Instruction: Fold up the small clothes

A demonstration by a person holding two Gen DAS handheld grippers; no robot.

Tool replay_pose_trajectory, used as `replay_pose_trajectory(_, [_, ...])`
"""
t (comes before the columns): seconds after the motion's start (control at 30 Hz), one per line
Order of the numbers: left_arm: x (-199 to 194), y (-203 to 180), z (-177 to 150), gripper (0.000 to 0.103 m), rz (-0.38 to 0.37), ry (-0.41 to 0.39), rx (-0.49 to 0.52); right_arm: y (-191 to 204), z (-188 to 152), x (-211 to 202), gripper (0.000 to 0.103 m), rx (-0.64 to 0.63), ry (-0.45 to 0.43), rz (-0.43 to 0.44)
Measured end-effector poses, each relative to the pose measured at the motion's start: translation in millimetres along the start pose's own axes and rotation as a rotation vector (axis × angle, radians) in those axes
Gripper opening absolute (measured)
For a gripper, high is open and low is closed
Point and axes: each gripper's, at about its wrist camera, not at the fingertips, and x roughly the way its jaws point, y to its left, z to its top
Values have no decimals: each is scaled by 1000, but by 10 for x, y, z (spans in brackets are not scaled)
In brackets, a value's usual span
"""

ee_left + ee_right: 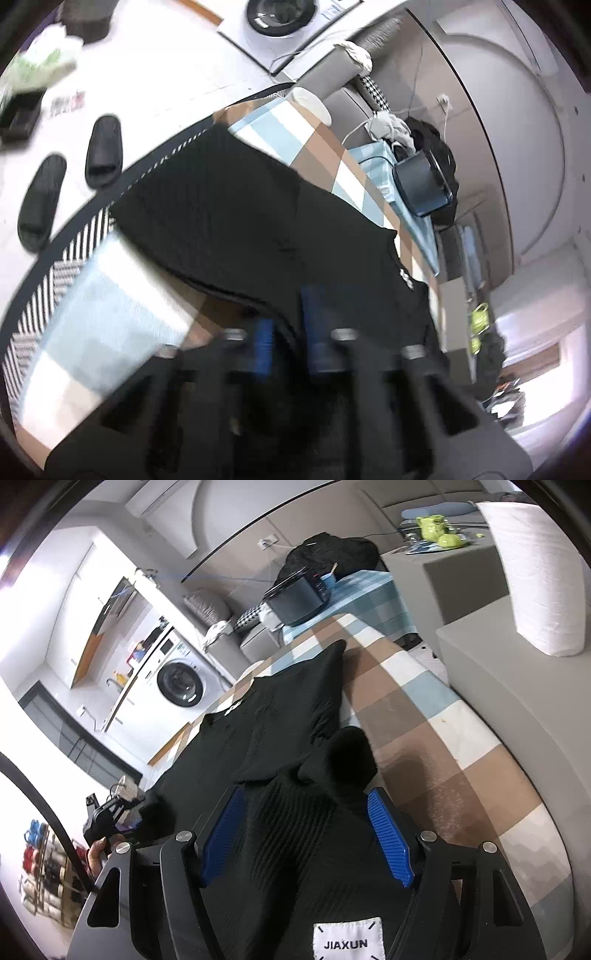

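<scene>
Right gripper [306, 834]: fingers spread wide, black ribbed garment [280, 720] lying between them, pads not pressing it. Left gripper [288, 343]: fingers closed onto the garment's hem. The garment lies spread on the checked surface [424, 709]. Beyond stands a washing machine [181, 683].

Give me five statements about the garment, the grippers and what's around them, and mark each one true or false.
1. The black garment lies on a checked cloth. True.
2. The right gripper has its blue pads clamped shut on a white towel. False: they stand apart with black fabric between them.
3. A washing machine shows in the right wrist view. True.
4. The slippers on the floor are red. False: they are black.
5. The left gripper points at the garment's edge. True.
</scene>
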Motion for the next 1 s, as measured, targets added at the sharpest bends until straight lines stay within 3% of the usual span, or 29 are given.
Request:
replay_pose_trajectory(0.27, [-438,-557,322,3,62,-170,251,-26,-2,-23,71,6,4,-13])
replay_pose_trajectory(0.47, [-764,-952,590,3,96,-213,396,12,-2,-30,71,0,4,-13])
replay_pose_trajectory(0.57, [-714,-1262,629,3,99,-181,494,10,-12,-40,71,4,3,-23])
replay_pose_trajectory(0.67, [-399,-1711,417,5,84,-51,651,24,-21,-28,72,3,11,-34])
replay_pose_trajectory(0.77, [-119,-1890,184,20,65,78,688,49,-23,-23,72,2,17,-41])
replay_pose_trajectory(0.8, [-131,-1868,140,26,40,81,669,60,-22,-25,72,-2,17,-43])
replay_pose_trajectory(0.83, [-151,-1835,91,41,22,76,661,71,-24,-30,72,-5,15,-44])
replay_pose_trajectory(0.9, [-249,-1746,37,60,21,49,653,80,-31,-44,72,-11,11,-45])
replay_pose_trajectory(1.0, [-452,-1506,24,61,29,6,619,70,-44,-31,73,-6,16,-46])
